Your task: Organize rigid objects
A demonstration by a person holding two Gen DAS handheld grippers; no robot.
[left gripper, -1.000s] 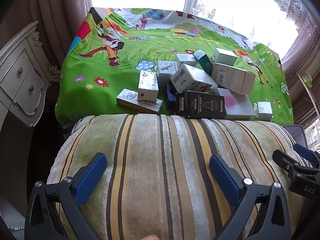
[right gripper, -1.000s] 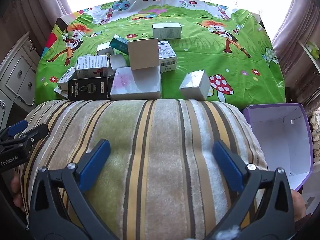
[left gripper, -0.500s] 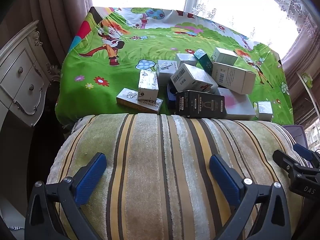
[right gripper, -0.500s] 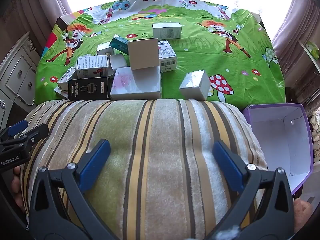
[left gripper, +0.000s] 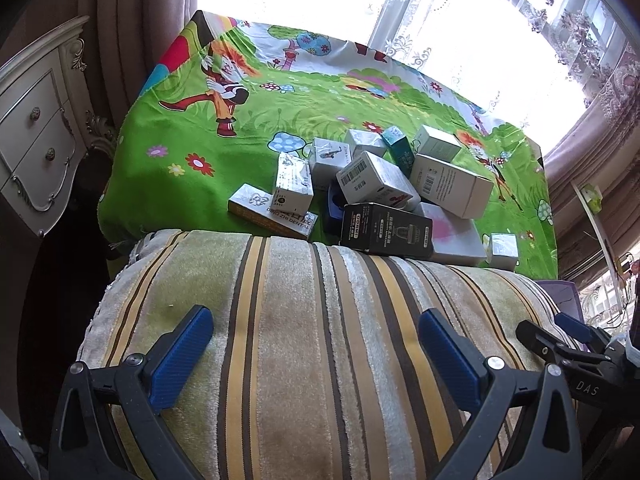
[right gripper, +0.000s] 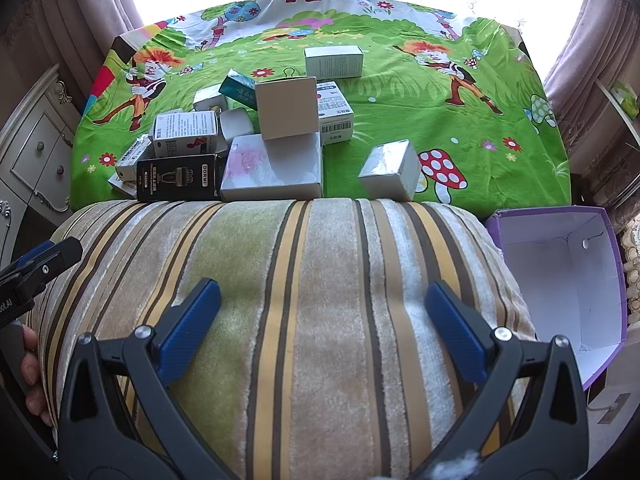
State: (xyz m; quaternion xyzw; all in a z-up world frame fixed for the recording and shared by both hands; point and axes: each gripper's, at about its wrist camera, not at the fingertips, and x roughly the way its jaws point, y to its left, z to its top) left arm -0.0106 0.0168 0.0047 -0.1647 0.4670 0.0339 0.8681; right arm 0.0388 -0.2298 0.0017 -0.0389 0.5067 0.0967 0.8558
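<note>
Grippers first: in the left wrist view the left gripper [left gripper: 316, 344] sits at the bottom centre of the frame, its two black arms tipped with ribbed blue pads spread wide apart and holding nothing. The right gripper [right gripper: 322, 318] looks the same in its own view, bottom centre, fingers apart and empty. Each also shows at the edge of the other's view. Both hover over a rounded cushion [right gripper: 280, 280] of plush, velvety fabric striped in olive, cream, yellow and brown, which fills the lower half of each frame; this reads as a resting pose ahead of the first reach.

Beyond the cushion, in the middle of both frames, a bench draped in a bright green cartoon cloth [right gripper: 460, 128] carries a loose heap of small cardboard boxes, tumbled against and on top of one another. Nearest the cushion stands a glossy black box [right gripper: 178, 178] marked DORMI, touching a flat white box with a pink print [right gripper: 272, 168]. A plain white cube [right gripper: 286, 106] rests on that one. A shiny silver-wrapped box [right gripper: 390, 170] sits apart, right of centre, and a pale green box [right gripper: 334, 62] lies alone farther back. All are stiff, square-edged cartons that should clamp easily.

At the right edge, an open purple box [right gripper: 560, 280] with a bare white inside sits beside the cushion, likely the place for sorted items. Nothing is in it yet.
</note>
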